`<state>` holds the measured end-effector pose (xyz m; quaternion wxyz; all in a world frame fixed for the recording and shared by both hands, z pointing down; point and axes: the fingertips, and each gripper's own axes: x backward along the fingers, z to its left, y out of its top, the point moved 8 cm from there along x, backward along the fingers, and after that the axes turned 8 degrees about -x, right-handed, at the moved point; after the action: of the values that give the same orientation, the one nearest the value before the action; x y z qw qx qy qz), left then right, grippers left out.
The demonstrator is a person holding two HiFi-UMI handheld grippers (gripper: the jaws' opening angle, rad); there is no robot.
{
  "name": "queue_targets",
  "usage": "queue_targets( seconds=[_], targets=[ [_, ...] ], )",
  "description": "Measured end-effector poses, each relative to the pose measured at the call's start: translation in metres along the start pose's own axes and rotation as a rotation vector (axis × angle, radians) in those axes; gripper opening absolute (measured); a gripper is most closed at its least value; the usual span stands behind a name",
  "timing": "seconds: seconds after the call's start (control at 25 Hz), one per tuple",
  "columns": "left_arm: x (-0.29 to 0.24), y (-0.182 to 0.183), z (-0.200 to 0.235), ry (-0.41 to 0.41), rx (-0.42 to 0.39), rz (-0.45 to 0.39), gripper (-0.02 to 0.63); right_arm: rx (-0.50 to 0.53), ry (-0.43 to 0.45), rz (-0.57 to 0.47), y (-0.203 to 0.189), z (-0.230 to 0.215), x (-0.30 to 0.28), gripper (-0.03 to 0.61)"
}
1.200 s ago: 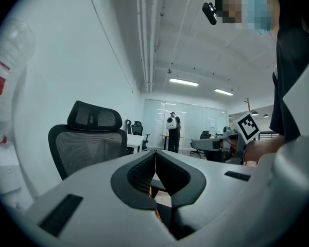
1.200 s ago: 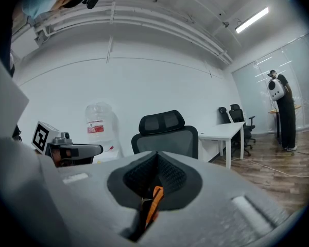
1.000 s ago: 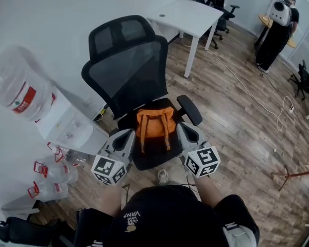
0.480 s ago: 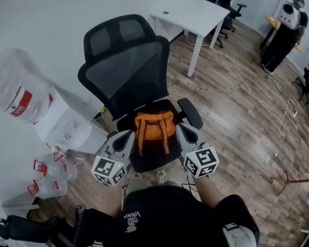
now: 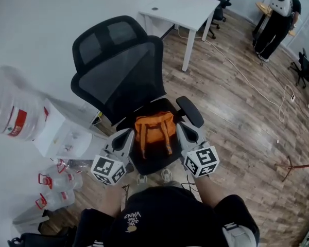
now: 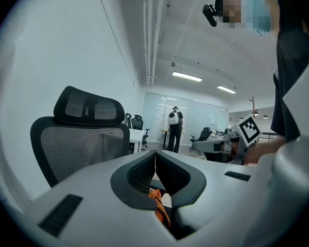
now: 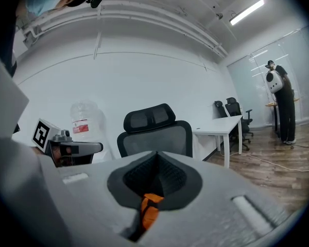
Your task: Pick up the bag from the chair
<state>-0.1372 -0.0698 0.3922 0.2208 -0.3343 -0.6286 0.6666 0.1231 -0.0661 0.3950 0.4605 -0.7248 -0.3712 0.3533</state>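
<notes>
An orange bag [image 5: 154, 130] with two straps lies on the seat of a black mesh office chair [image 5: 118, 76]. My left gripper [image 5: 127, 134] sits just left of the bag and my right gripper [image 5: 181, 128] just right of it, both over the seat's front. In the left gripper view the jaws of the left gripper [image 6: 155, 156] meet in a thin line, with an orange strap [image 6: 159, 210] showing below them. The right gripper [image 7: 156, 156] is shut the same way, the orange bag [image 7: 149, 210] showing beneath it. Nothing sits between either pair of tips.
A water dispenser [image 5: 67, 130] with a big bottle [image 5: 13, 115] stands left of the chair, with small water jugs [image 5: 56, 184] on the floor. A white table [image 5: 180, 9] is behind. A person [image 5: 278, 14] stands far right. A cable [image 5: 247, 81] crosses the wooden floor.
Both grippers have crept forward along the sides of the bag, still shut. The head view has swung a little, so the chair sits further left in it.
</notes>
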Motion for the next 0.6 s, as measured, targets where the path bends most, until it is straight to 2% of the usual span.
queue_targets(
  seconds=[0.6],
  targets=[
    [-0.019,-0.022,0.026,-0.101,0.015,0.037,0.008,-0.013,-0.092,0.019,-0.018,0.0,-0.023,-0.003]
  ],
)
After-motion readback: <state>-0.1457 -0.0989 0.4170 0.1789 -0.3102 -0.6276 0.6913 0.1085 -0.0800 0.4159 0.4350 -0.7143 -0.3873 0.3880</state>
